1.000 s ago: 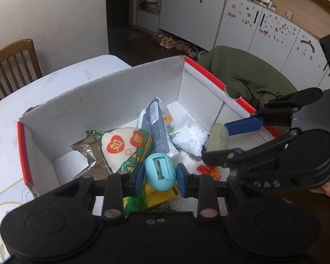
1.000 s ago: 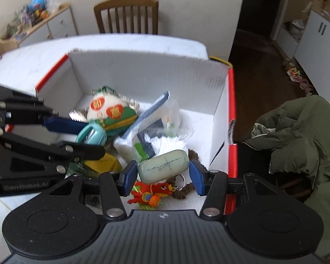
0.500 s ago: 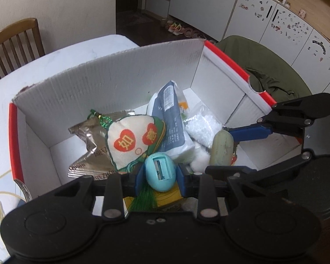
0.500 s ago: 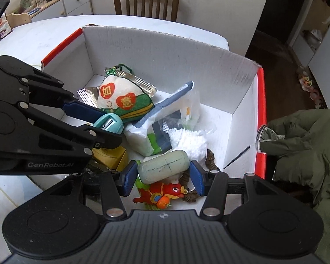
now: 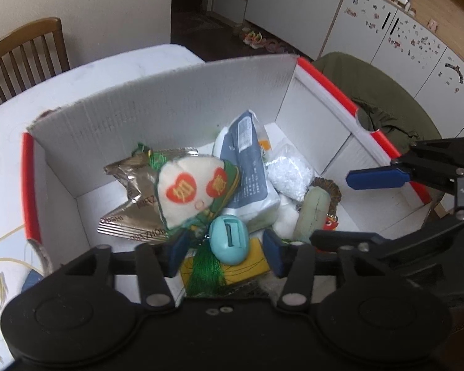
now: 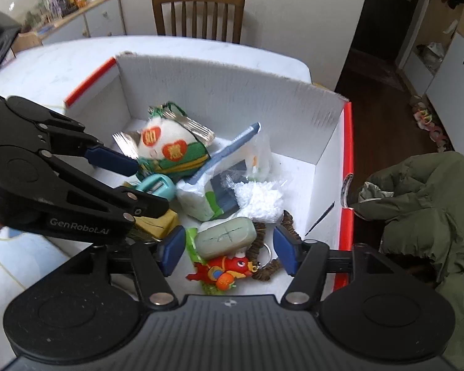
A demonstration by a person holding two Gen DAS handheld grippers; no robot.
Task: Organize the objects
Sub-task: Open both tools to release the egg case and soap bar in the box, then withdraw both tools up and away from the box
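My left tongs point(image 5: 225, 249) stood spread, pads clear on both sides of the teal egg-shaped thing point(image 5: 229, 239), which lay between them on a yellow packet point(image 5: 250, 266) at the near end of the white box point(image 5: 176, 105). My right tongs point(image 6: 229, 249) were spread too, with the pale green bar point(image 6: 225, 236) lying between the pads, touching neither, on top of the red toy point(image 6: 225, 270) and a braided brown cord point(image 6: 289, 222).

Half a second earlier the left pads had been pressed against the teal thing; they had since parted and it had settled into the box. The right pads had widened as well, and the bar sat lower among the clutter.

The teal thing's long axis ran away from me along the left tongs, slot face up. The bar's long axis lay crosswise between the right pads, tipped a little up toward the right one.

Farther in lay the cloth pouch point(image 5: 191, 191) with red hearts, a silver foil bag point(image 5: 133, 213), a blue-grey packet point(image 5: 247, 167) and a bag of white bits point(image 6: 258, 198). A green coat point(image 6: 423, 204) hung beside the box.
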